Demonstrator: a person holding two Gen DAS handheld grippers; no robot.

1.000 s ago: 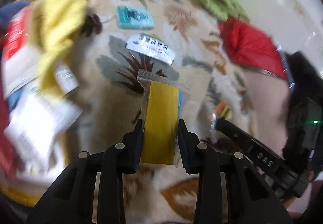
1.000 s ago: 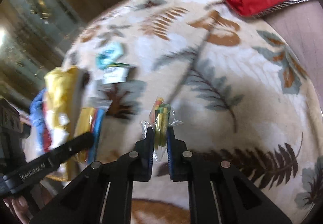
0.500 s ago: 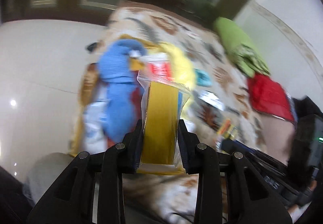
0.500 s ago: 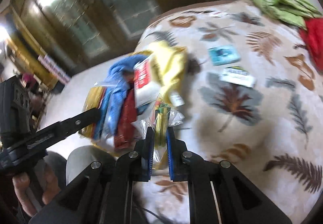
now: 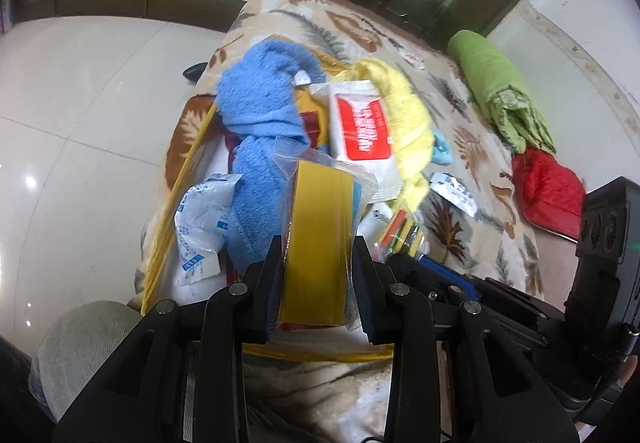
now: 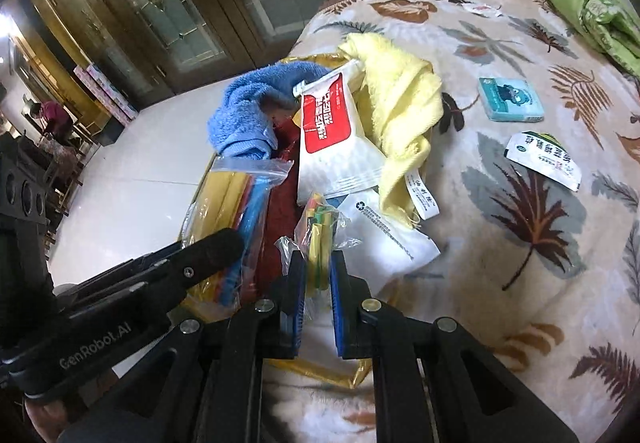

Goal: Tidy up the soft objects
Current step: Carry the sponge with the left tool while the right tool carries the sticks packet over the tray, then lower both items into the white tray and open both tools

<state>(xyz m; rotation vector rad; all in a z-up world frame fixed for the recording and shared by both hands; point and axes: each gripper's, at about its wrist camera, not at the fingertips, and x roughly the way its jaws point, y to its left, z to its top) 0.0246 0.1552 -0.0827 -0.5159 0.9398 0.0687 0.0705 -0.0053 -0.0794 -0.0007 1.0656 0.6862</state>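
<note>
1. The left hand-held gripper (image 5: 318, 263) is pinched on a bagged yellow pad (image 5: 320, 239), held upright over the pile so it can be dropped in.
2. The right hand-held gripper (image 6: 317, 275) is clamped on a bag of coloured sticks (image 6: 318, 227), likewise poised.
3. Below, a yellow-rimmed basket (image 5: 176, 179) on the blanket (image 6: 520, 283) gathers a blue towel (image 5: 260, 111), a yellow cloth (image 6: 400, 99) and a wipes pack (image 6: 332, 135).

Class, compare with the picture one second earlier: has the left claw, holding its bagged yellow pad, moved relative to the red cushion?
Yes. The left claw with the bagged yellow pad swung left, away from the red cushion, toward the blue towel.
</note>
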